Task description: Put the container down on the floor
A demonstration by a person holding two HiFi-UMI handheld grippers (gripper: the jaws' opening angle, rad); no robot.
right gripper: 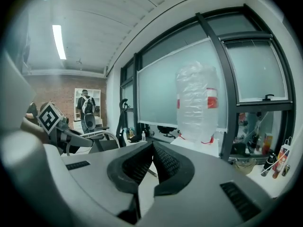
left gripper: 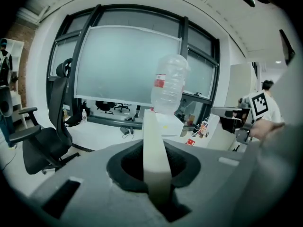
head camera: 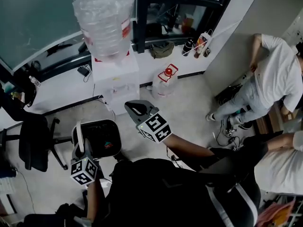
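- Flanking a patch of bare pale floor [head camera: 71,113] are a black office chair [head camera: 33,143] and a white water dispenser [head camera: 116,77].
- Black, round-cornered plastic container with white rim [head camera: 102,138] hangs there by its white handle [left gripper: 154,160], which the left gripper [head camera: 81,145] clamps.
- Right gripper [right gripper: 151,143] jaws meet, empty.

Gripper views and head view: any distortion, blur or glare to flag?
Left gripper view: strong fisheye bends the black window frames, corners vignette dark, the near cream strip between the jaws is soft. Right gripper view: same bowing, the ceiling strip light blows out. Head view: dim, the clear plastic water bottle shows highlights.
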